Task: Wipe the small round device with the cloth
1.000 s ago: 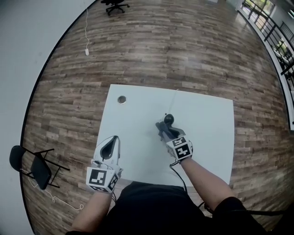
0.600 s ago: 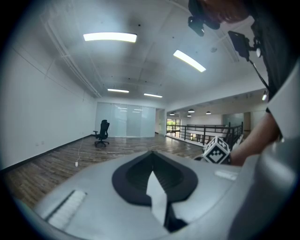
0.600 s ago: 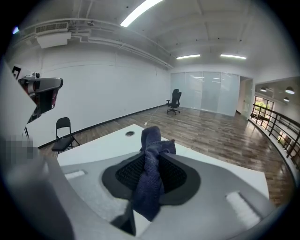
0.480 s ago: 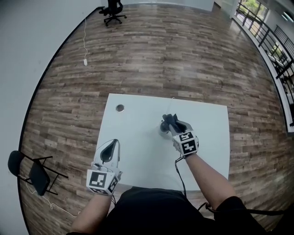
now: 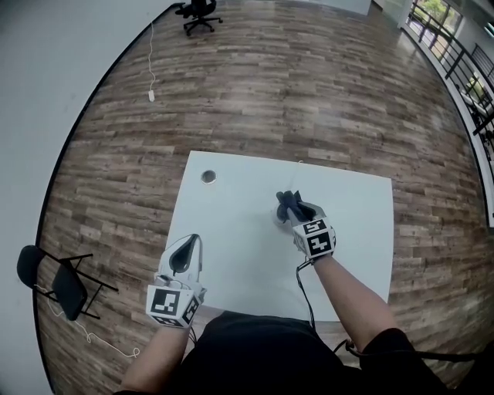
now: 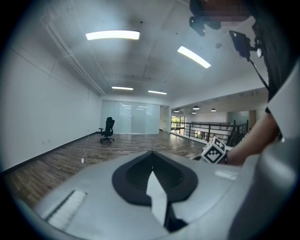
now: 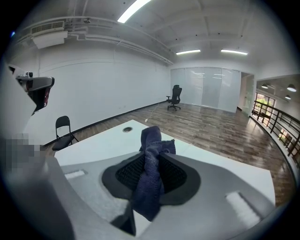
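White table (image 5: 231,254) on wood floor. Right gripper (image 5: 292,207) pinches the dark cloth (image 7: 151,164) over the mostly hidden device (image 5: 279,219), mid-table toward the far edge. Wiping looks under way, not finished. Left gripper (image 5: 193,238), jaws together and empty, sits at the near-left corner.

Table (image 5: 231,208) at frame center. Left gripper (image 5: 187,248) over its lower-left edge. Right gripper (image 5: 296,212) right of center, cloth (image 5: 287,199) between its jaws. Round hole (image 5: 208,177) in table's upper-left corner. Folding chair (image 5: 62,281) lower left, office chair (image 5: 198,8) top left.
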A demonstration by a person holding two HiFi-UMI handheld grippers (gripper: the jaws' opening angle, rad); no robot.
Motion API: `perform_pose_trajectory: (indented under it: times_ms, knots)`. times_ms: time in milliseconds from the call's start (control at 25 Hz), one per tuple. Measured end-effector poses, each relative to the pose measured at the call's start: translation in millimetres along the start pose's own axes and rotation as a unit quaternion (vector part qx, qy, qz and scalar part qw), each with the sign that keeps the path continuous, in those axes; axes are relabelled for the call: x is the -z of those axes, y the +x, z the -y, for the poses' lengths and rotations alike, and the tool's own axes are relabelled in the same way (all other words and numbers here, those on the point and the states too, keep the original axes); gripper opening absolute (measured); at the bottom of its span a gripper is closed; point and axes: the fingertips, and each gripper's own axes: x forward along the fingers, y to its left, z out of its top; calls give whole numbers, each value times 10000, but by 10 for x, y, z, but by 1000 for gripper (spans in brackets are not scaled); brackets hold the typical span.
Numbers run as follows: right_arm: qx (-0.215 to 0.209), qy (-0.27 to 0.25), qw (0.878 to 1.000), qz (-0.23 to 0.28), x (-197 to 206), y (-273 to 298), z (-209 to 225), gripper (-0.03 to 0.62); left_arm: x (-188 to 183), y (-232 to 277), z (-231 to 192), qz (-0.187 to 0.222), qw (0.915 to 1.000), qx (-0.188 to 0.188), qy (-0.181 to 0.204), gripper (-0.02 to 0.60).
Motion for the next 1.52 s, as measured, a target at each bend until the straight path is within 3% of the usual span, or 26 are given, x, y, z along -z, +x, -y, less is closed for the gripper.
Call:
perform_pose_trajectory:
  times_ms: [720, 1520]
  knots:
    - [13, 133, 9994, -313, 395, -5, -18, 94, 53, 66, 72, -168, 9998, 116, 77, 6]
    - [-194, 378, 9969, -663, 833, 192, -130, 94, 155, -130, -43, -428, 9988, -143, 181, 6]
